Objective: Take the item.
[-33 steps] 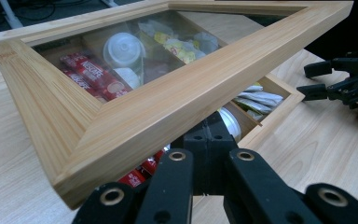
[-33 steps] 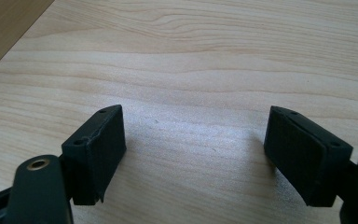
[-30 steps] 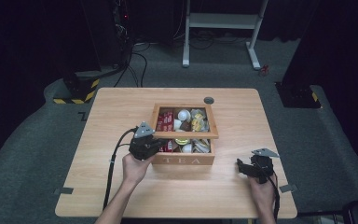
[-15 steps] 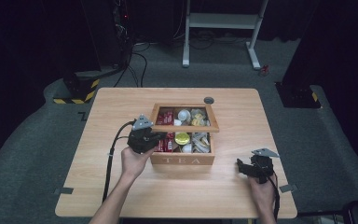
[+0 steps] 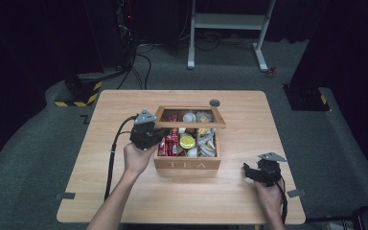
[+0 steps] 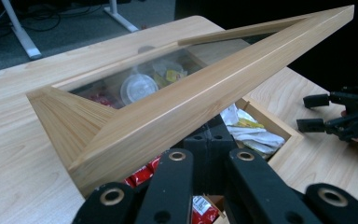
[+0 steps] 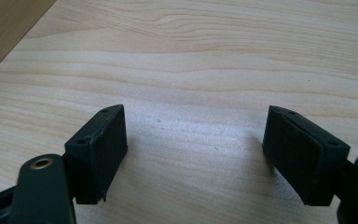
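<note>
Two hand-held grippers work at the pale wooden worktop (image 5: 124,191) in the high view. The left gripper (image 5: 149,135) sits at the left edge of a light wooden tea box lettered "TEA" (image 5: 187,164), its jaws clenched together under the edge of the box's glass-paned wooden lid (image 5: 190,116), which stands raised and tilted above the open box. Just beyond those jaws lie red sachets (image 5: 168,143), a round yellow-topped pot (image 5: 187,141) and white wrappers (image 5: 206,143) in the compartments. The right gripper (image 5: 254,173) rests well to the right of the box, near the worktop's front edge, with nothing between its jaws. A small dark round disc (image 5: 215,102) lies on the worktop behind the box.

In the left gripper view, the lid's wooden frame (image 6: 182,107) crosses just above the closed jaws, slanting upward to the right; whether the jaws touch its underside I cannot tell. Through the pane a round clear-lidded cup (image 6: 135,86) shows. Beneath the frame, right of the jaws, are crumpled white wrappers (image 6: 249,133); red sachets (image 6: 142,173) lie close on the left. The other gripper (image 6: 345,122) is far right.

In the right gripper view, the jaws stand wide apart over bare wood grain (image 7: 196,74), though they have just been closing a little, gripping nothing. A corner of the box's side (image 7: 4,28) appears at upper left.
</note>
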The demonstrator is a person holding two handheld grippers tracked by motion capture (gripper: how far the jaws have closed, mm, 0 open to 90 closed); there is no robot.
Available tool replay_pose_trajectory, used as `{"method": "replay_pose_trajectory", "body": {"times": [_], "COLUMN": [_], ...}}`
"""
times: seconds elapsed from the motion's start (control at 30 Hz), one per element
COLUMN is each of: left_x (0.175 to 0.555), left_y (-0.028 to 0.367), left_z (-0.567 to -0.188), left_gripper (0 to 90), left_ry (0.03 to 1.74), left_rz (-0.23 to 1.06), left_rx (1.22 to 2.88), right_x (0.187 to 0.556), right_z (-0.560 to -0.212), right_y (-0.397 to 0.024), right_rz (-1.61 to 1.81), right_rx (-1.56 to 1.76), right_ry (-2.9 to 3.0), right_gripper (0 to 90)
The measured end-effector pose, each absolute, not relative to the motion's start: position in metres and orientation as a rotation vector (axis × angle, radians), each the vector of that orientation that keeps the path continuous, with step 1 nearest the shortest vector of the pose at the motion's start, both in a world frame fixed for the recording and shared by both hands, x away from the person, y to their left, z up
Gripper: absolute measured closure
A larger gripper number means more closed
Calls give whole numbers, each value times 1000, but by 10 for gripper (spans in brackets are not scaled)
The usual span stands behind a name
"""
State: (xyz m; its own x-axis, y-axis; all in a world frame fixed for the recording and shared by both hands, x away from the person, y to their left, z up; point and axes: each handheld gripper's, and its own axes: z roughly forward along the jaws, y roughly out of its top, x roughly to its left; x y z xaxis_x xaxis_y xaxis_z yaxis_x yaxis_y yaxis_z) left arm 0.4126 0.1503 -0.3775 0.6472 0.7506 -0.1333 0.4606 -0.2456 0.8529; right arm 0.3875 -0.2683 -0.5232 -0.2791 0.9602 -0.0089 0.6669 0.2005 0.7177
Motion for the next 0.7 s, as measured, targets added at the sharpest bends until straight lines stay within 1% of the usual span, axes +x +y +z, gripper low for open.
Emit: {"method": "replay_pose_trajectory", "body": {"times": [0.07,0.3,0.4,0.53,0.7], "left_x": [414,420,423,426,429], "left_y": [151,152,152,153,153], "left_z": [-375,-368,-366,-363,-361], "left_gripper": [900,900,900,900,900], "left_ry": [954,953,952,956,963], "left_rz": [382,386,385,387,378], "left_rx": [1889,1879,1874,1871,1865], "right_x": [386,381,378,374,374], "right_z": [-523,-517,-509,-497,-487], "right_y": [-268,-259,-254,-249,-240], "right_rz": [852,999,1090,1200,1280], "right_rx": [1490,1417,1363,1289,1231], "right_ry": [2035,2101,2102,2089,2107], "right_gripper": [257,279,297,347,376]}}
